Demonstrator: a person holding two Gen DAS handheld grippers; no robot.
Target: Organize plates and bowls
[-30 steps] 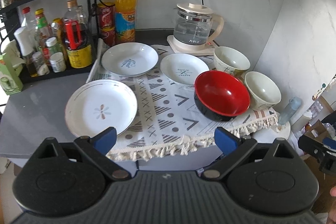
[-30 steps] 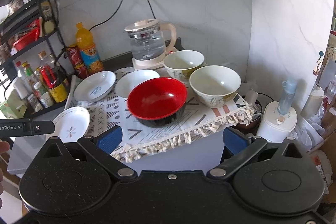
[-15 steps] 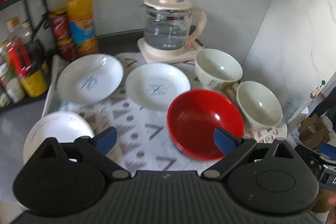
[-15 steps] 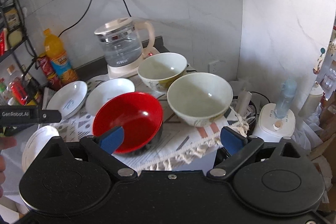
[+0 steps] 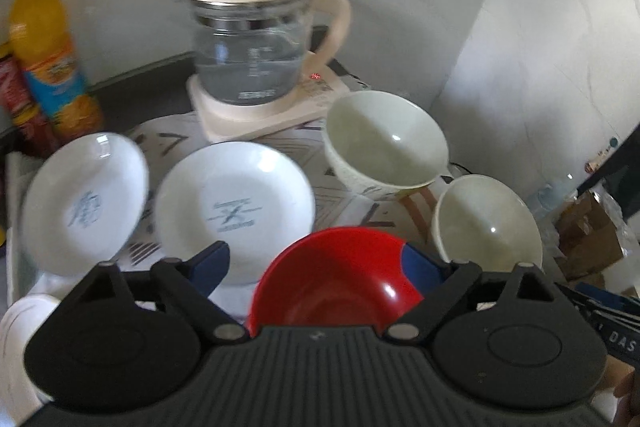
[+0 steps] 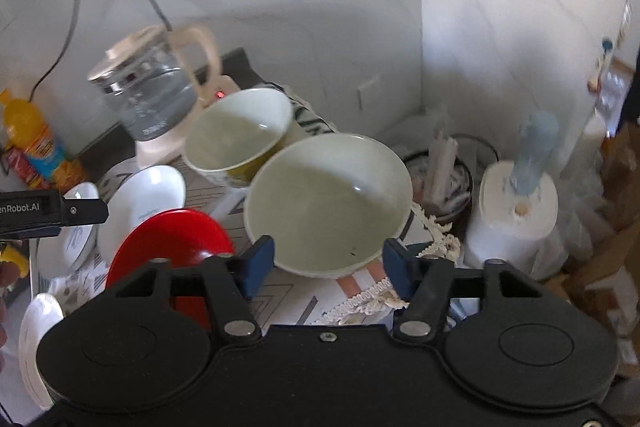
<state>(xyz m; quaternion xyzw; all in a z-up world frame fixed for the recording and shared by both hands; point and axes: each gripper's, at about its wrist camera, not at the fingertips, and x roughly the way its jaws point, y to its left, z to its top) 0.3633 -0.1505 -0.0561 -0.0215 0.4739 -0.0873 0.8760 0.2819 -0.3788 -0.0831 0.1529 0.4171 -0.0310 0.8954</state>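
1. the left gripper (image 5: 316,265) sits low in its frame with its blue-padded fingers spread wide. the glossy red bowl (image 5: 340,283) lies between them at lower centre. i cannot tell if either pad touches its rim.
2. the right gripper (image 6: 326,267) is likewise spread apart. its blue pads flank the near rim of a pale cream bowl (image 6: 328,203) at the centre of the frame, and contact is unclear.
3. a second cream bowl (image 6: 240,133), round and deep, stands just behind it, up and to the left, close enough that their rims look nearly touching.
4. in the left wrist view, two shallow white plates with faint blue marks lie side by side at mid left: one plate (image 5: 234,205) nearer centre, the other plate (image 5: 84,203) tilted toward the left edge.
5. all of these rest on a patterned cloth (image 6: 288,301) with a fringed white edge.
6. a glass kettle (image 5: 250,43) with a cream lid and handle stands on its cream base at upper centre. a small red light glows on that base.
7. a blurred orange drink bottle (image 5: 44,55) stands at the upper left, against smooth white marble-look walls.
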